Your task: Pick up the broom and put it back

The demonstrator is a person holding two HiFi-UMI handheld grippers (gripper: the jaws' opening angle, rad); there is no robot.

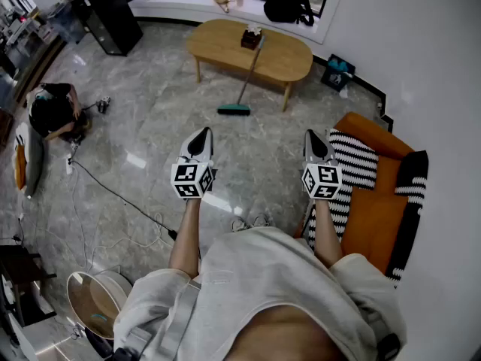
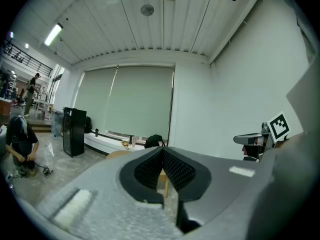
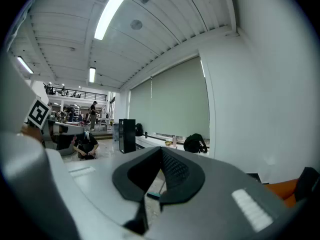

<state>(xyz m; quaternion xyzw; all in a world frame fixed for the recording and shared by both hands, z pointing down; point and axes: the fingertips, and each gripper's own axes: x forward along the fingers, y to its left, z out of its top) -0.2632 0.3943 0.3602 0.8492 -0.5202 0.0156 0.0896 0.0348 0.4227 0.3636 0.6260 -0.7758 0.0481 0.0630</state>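
Two grippers pointed forward, the left hand-held gripper (image 1: 201, 134) and the right hand-held gripper (image 1: 314, 136), each with jaws pressed together on nothing. The green-headed broom with a long thin handle (image 1: 245, 80) stood well ahead between them, nearer the left, its head on the grey marble floor (image 1: 150, 126) and its handle slanting up and away against the oval wooden worktop (image 1: 225, 40).

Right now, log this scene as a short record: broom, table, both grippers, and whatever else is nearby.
broom: green head on the floor, handle leaning up against the table, untouched
table: oval, wooden, ahead of the person
left gripper: jaws together, nothing held, far short of the broom
right gripper: jaws together, nothing held, level with the left one
orange seat: by the right gripper, with striped cushions
other person: crouched on the floor at far left
cable: trailing across the floor
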